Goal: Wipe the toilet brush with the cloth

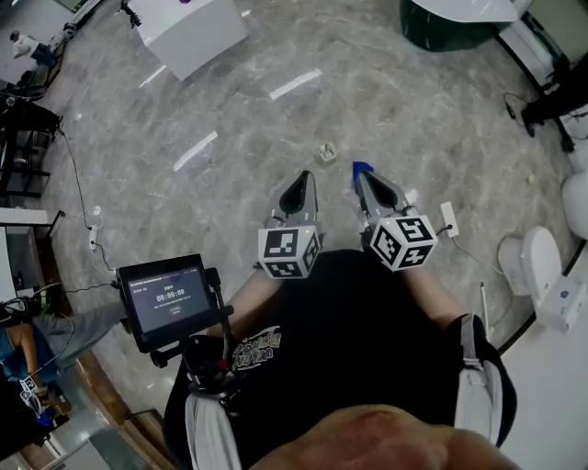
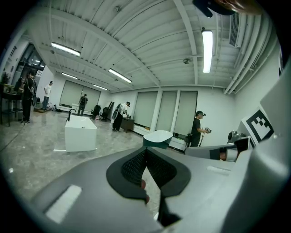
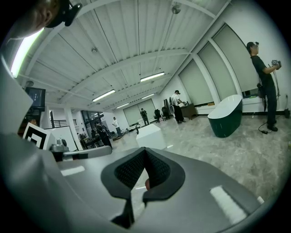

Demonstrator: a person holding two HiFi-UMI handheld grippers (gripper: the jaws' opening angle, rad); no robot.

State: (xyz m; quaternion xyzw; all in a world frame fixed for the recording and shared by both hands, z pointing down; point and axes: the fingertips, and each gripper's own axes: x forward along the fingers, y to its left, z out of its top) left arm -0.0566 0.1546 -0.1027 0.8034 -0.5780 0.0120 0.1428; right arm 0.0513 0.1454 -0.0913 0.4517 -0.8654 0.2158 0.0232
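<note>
Both grippers are held side by side at waist height over a marble floor. The left gripper is shut, with nothing between its black pads. Beside it the right gripper is also shut and empty. A small blue thing shows just past the right gripper's tip; I cannot tell what it is. A small pale object sits on the floor ahead of the grippers. I cannot pick out a toilet brush or a cloth with certainty in any view.
A white toilet stands at the right, with a thin pale rod beside it and a white power strip nearer me. A tablet on a mount is at my left. A white block and a green tub stand far ahead. Several people stand in the hall.
</note>
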